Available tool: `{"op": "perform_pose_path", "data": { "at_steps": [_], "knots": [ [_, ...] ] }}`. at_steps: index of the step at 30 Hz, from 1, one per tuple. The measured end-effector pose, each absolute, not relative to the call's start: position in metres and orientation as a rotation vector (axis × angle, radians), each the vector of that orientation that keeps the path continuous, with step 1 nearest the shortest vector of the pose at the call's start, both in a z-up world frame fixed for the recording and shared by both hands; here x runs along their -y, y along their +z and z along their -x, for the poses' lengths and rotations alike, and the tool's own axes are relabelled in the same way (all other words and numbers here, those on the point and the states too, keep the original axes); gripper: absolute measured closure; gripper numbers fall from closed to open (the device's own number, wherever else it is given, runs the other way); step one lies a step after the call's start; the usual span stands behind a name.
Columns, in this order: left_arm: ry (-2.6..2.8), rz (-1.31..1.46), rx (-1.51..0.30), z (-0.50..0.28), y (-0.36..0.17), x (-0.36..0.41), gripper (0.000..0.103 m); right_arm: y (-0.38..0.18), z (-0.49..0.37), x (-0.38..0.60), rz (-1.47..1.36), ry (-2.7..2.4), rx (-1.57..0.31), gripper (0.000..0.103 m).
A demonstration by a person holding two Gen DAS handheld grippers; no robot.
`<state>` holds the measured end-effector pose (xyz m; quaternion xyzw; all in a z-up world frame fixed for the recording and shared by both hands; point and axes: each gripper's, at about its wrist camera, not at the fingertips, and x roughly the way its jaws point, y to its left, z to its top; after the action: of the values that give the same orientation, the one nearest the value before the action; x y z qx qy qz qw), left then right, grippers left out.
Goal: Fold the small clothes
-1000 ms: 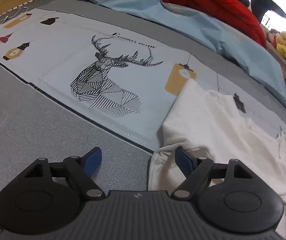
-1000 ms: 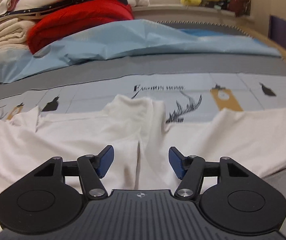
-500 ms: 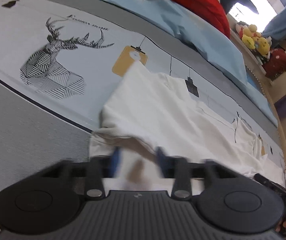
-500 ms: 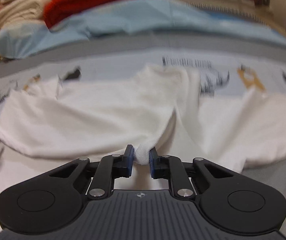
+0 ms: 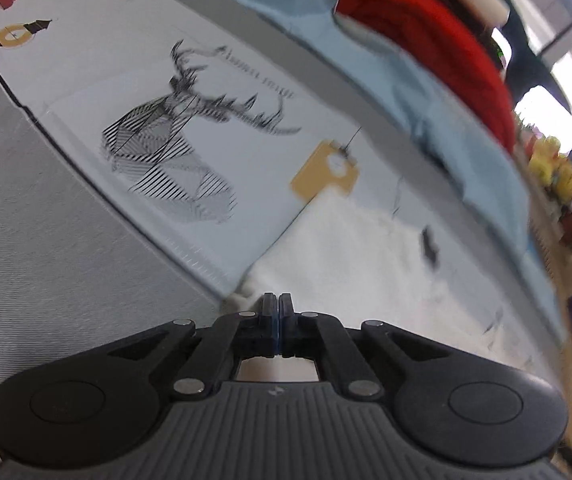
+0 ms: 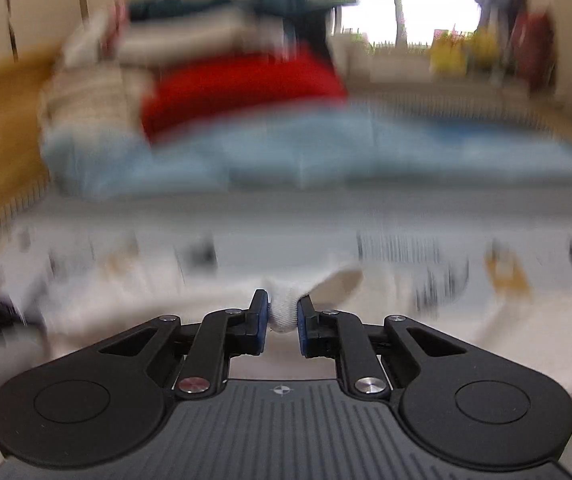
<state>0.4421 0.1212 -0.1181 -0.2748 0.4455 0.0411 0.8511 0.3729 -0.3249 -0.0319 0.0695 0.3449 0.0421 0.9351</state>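
The white garment (image 5: 370,256) is soft, slightly fuzzy knit cloth, lying rumpled on the bed (image 5: 45,248) over a pale printed bedcover (image 5: 213,92) with a black line-drawn deer head (image 5: 177,136), a mustard-yellow tag shape (image 5: 324,172) and small dark lamp figures. The left tool (image 5: 277,308) has its two blue-padded fingers pressed flat together with barely a slit between them, right at the near edge of the garment; whether any cloth is caught between them cannot be told from this view. The right tool (image 6: 281,312) is narrowed around a thick rolled bunch of the same white garment (image 6: 283,304), whose ribbed weave shows between the blue pads (image 6: 261,316) and bulges out above them, with a loose flap trailing to the right. Both tools are matte black plastic with ridged grey bodies, round side discs and small metal pins at the linkages. Beside the printed cover the bed surface is a grey, finely woven fabric. Farther back lies a smooth light-blue sheet (image 5: 438,104) in loose folds, and behind it a bulky red blanket (image 5: 434,44) rolled into a rounded heap. The right wrist view is heavily blurred; it shows the red blanket (image 6: 241,88), a stack of pale folded bedding (image 6: 97,96) to its left, and yellow soft toys (image 6: 446,52) near a bright window.
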Motion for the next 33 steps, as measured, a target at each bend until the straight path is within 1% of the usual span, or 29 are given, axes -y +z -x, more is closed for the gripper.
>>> {"op": "perform_pose_path", "data": {
  "at_steps": [1,3,4,5,6,7,8,9,10,11,12,14,18,19,20,21,23,25,26,27,31,33],
  "knots": [
    [0.093,0.558,-0.952,-0.442,-0.12,-0.121,0.103,-0.057,-0.381,0.333,-0.14,0.064,-0.823,0.086],
    [0.091,0.535,-0.958,-0.439,-0.12,-0.125,0.103,-0.096,-0.387,0.345,-0.139,-0.004,-0.957,0.085],
    [0.095,0.519,-0.957,-0.439,-0.117,-0.125,0.103,-0.109,-0.389,0.35,-0.101,-0.065,-1.001,0.085],
    [0.103,0.499,-0.956,-0.438,-0.114,-0.125,0.103,-0.113,-0.39,0.353,-0.076,-0.12,-1.003,0.085],
    [0.11,0.478,-0.947,-0.437,-0.111,-0.125,0.101,-0.111,-0.39,0.358,-0.085,-0.153,-0.989,0.084],
    [0.119,0.455,-0.937,-0.435,-0.108,-0.124,0.099,-0.105,-0.39,0.362,-0.125,-0.166,-0.975,0.077],
    [0.124,0.438,-0.927,-0.433,-0.105,-0.122,0.096,-0.096,-0.39,0.366,-0.178,-0.178,-0.94,0.067],
    [0.12,0.432,-0.919,-0.433,-0.103,-0.121,0.09,-0.089,-0.388,0.367,-0.209,-0.177,-0.892,0.064],
    [0.11,0.431,-0.913,-0.432,-0.101,-0.119,0.087,-0.082,-0.386,0.365,-0.218,-0.16,-0.849,0.063],
    [0.1,0.429,-0.911,-0.432,-0.101,-0.117,0.077,-0.078,-0.386,0.359,-0.207,-0.125,-0.822,0.063],
    [0.096,0.422,-0.914,-0.432,-0.101,-0.114,0.062,-0.077,-0.385,0.352,-0.194,-0.085,-0.809,0.063],
    [0.107,0.397,-0.926,-0.432,-0.102,-0.109,0.048,-0.083,-0.389,0.339,-0.147,-0.021,-0.825,0.065],
    [0.128,0.322,-0.982,-0.436,-0.115,-0.103,0.043,-0.122,-0.399,0.319,-0.053,-0.057,-0.954,0.064],
    [0.148,0.291,-1.009,-0.437,-0.12,-0.103,0.042,-0.123,-0.396,0.317,-0.035,-0.06,-0.916,0.064],
    [0.164,0.263,-1.03,-0.438,-0.123,-0.102,0.042,-0.12,-0.395,0.314,-0.008,-0.057,-0.923,0.064],
    [0.162,0.251,-1.035,-0.437,-0.123,-0.103,0.041,-0.115,-0.395,0.313,0.013,-0.059,-0.935,0.064],
    [0.152,0.245,-1.016,-0.432,-0.118,-0.106,0.039,-0.099,-0.386,0.316,-0.012,-0.072,-0.891,0.06],
    [0.146,0.23,-0.988,-0.425,-0.11,-0.107,0.03,-0.083,-0.376,0.327,-0.06,-0.082,-0.853,0.058],
    [0.148,0.218,-0.972,-0.421,-0.106,-0.107,0.022,-0.073,-0.369,0.334,-0.09,-0.089,-0.83,0.057],
    [0.158,0.202,-0.961,-0.418,-0.102,-0.106,0.018,-0.063,-0.36,0.342,-0.123,-0.108,-0.802,0.055],
    [0.171,0.143,-0.944,-0.4,-0.09,-0.104,0.018,-0.028,-0.298,0.379,-0.277,-0.223,-0.677,0.042],
    [0.158,0.132,-0.947,-0.388,-0.085,-0.099,0.018,-0.024,-0.262,0.395,-0.386,-0.252,-0.645,0.041]
  ]
}}
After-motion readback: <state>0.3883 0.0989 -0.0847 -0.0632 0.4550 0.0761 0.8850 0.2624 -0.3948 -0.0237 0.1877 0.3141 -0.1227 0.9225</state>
